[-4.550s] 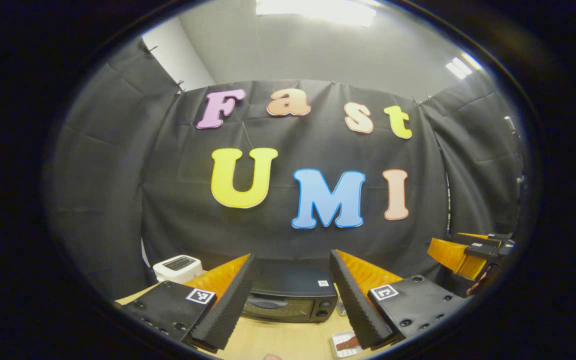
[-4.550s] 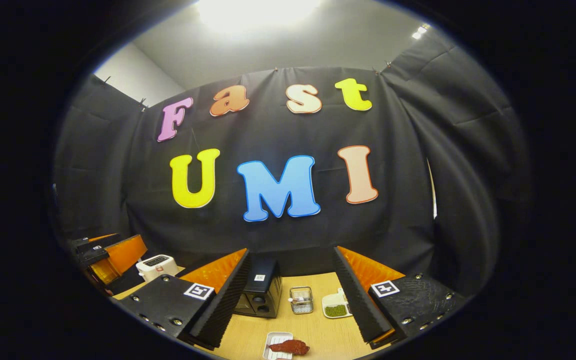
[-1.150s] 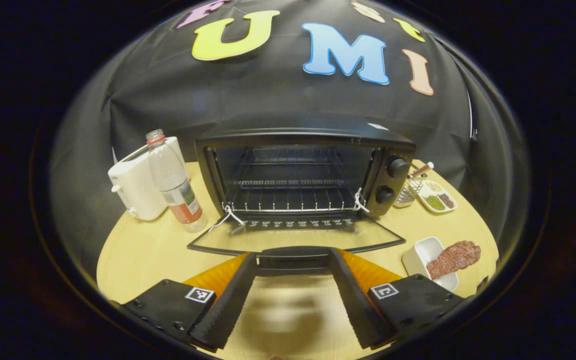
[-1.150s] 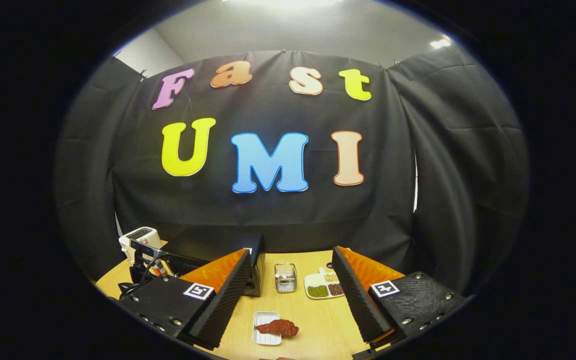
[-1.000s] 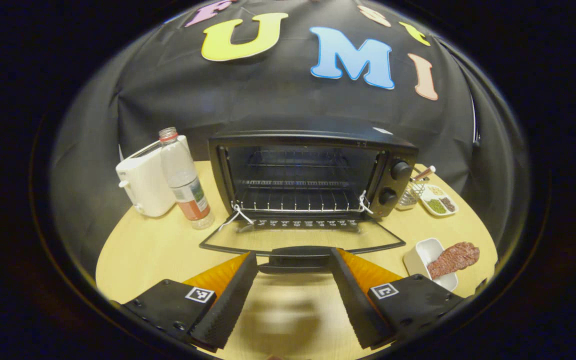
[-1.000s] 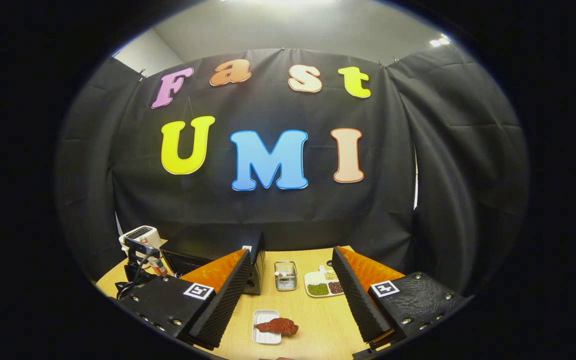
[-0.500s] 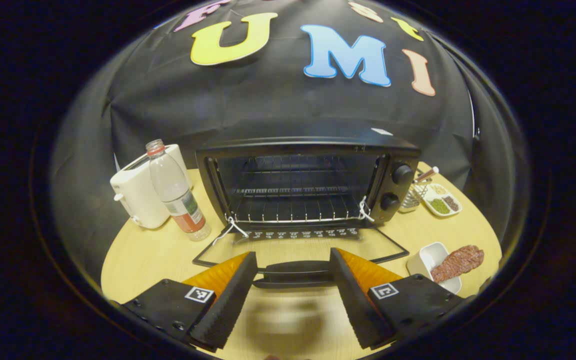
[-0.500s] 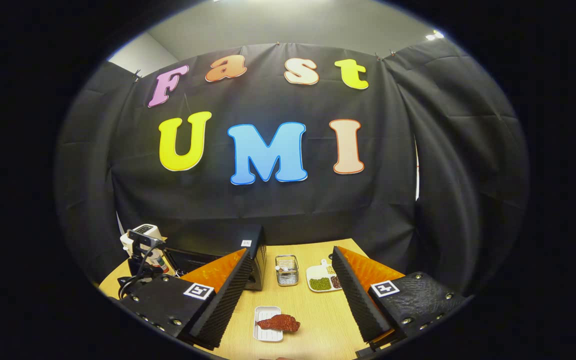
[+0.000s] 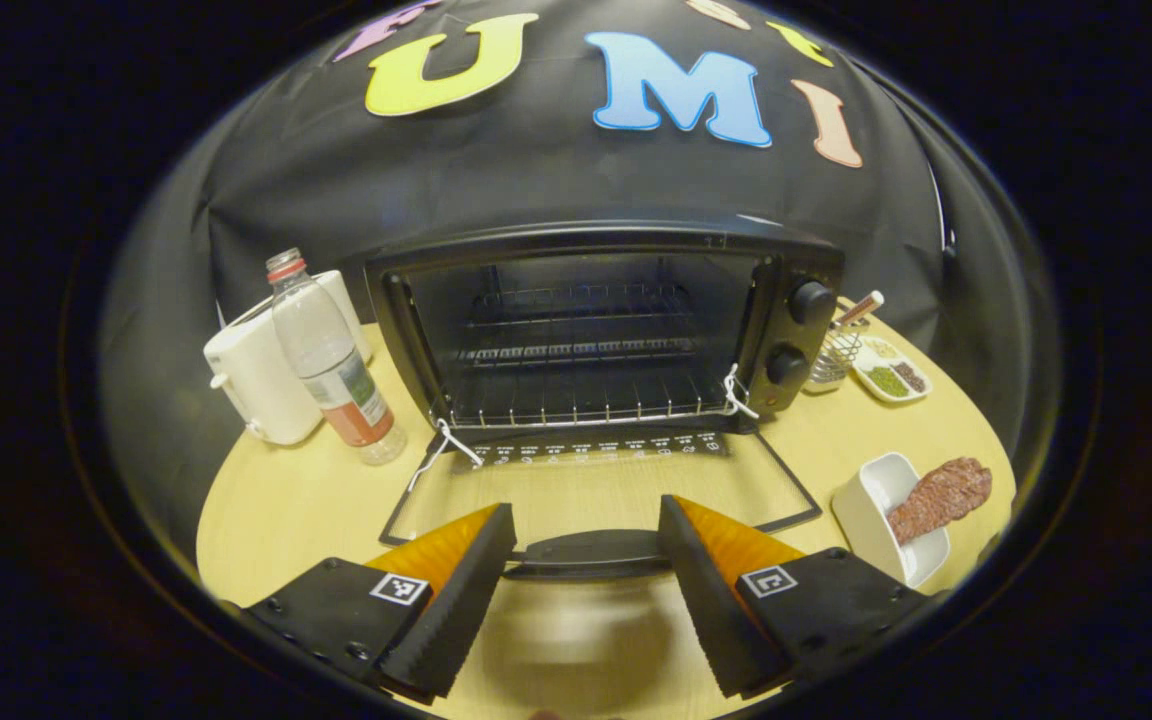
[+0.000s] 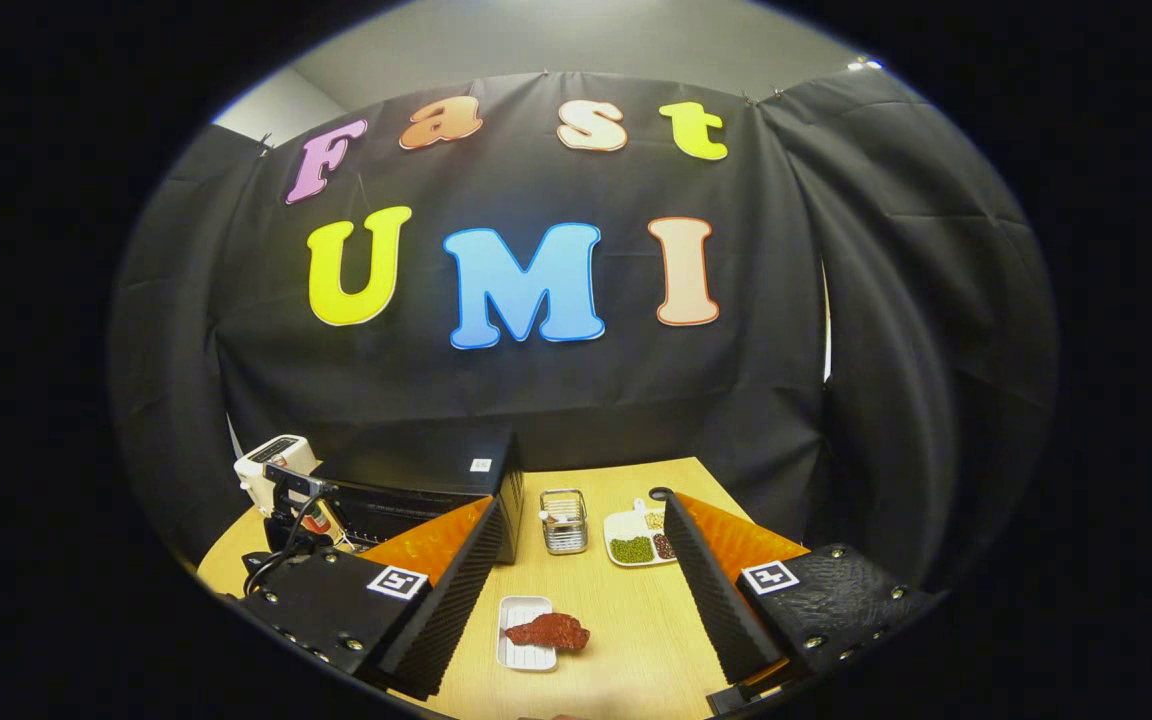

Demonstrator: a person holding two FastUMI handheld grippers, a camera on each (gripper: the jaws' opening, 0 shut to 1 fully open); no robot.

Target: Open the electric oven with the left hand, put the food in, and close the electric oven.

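Observation:
The black electric oven stands open in the left gripper view, its wire rack bare. Its glass door lies flat on the table. The door handle sits between the fingers of my left gripper, which is open and not pressing on it. A reddish-brown piece of meat rests on a small white dish to the right of the door. In the right gripper view, my right gripper hangs open above the table, with the meat on its dish below and the oven at left.
A white toaster and a plastic bottle stand left of the oven. A wire basket and a divided dish of beans sit to its right. The round wooden table ends close behind the dish.
The oven door was shut 4.5 s ago and now lies open. Over the last second my left gripper has stayed at the handle, and the right gripper has tipped down toward the meat.

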